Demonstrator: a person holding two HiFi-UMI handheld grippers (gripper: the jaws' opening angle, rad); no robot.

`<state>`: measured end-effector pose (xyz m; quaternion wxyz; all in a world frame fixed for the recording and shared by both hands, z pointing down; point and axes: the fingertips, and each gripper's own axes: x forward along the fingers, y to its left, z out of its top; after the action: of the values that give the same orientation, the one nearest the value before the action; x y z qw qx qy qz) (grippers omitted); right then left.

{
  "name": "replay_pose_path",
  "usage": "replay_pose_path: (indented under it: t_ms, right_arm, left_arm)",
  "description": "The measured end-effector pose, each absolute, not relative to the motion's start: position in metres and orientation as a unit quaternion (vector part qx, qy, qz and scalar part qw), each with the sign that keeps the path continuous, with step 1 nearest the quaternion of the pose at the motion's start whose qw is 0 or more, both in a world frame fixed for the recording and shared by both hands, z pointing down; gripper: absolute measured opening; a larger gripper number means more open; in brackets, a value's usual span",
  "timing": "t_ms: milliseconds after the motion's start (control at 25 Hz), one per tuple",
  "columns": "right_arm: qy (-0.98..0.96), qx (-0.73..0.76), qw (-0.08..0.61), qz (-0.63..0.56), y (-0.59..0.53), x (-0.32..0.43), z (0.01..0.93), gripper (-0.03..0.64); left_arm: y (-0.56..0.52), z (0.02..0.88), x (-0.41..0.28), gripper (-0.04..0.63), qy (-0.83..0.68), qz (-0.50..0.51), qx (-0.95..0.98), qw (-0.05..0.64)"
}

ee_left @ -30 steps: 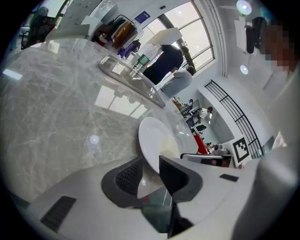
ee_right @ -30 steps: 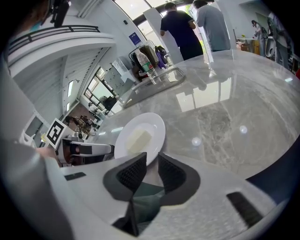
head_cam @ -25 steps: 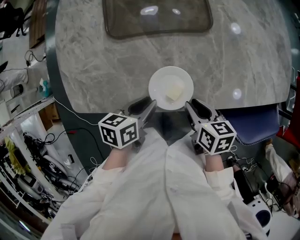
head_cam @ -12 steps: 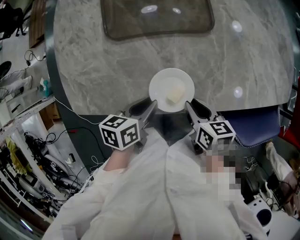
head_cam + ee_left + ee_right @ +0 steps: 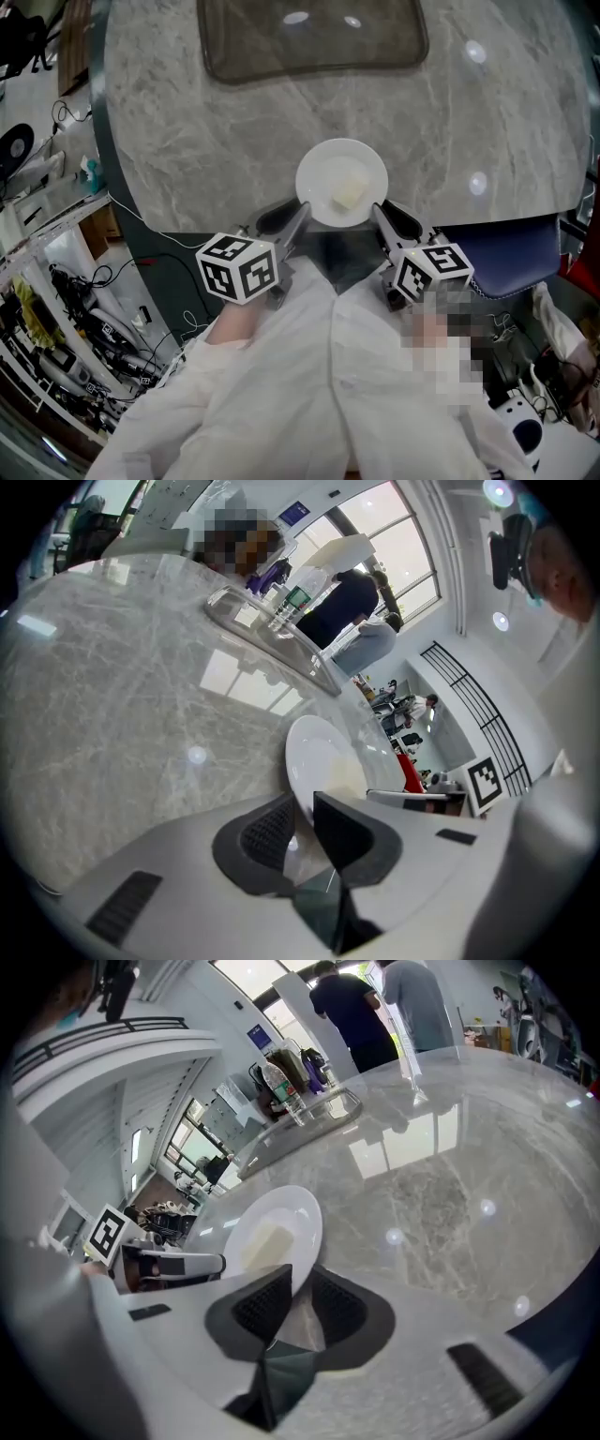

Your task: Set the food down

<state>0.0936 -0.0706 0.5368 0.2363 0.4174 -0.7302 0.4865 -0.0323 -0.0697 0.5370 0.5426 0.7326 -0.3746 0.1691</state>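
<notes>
Holding plate (image 5: 319, 178) unmoved, left gripper (image 5: 302, 209), right gripper (image 5: 377, 212)

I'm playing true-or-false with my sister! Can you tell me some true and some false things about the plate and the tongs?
1. The left tongs and the right tongs both pinch the white plate by its rim. True.
2. The plate has nothing on it. False: a pale yellow piece of food lies on it.
3. The table is grey stone with veins. True.
4. The plate sits inside the tray. False: the tray lies farther along the table, apart from the plate.
</notes>
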Motion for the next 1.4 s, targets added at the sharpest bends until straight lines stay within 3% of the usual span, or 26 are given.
replay_pose_path:
  t_ms: [1400]
  right_arm:
    - [-0.793,0.362,0.192,0.45,-0.085,0.094,0.49,0.054]
  left_arm:
    - [-0.069,0.487,-0.029,0.071,-0.446,0.15,0.754,0.459]
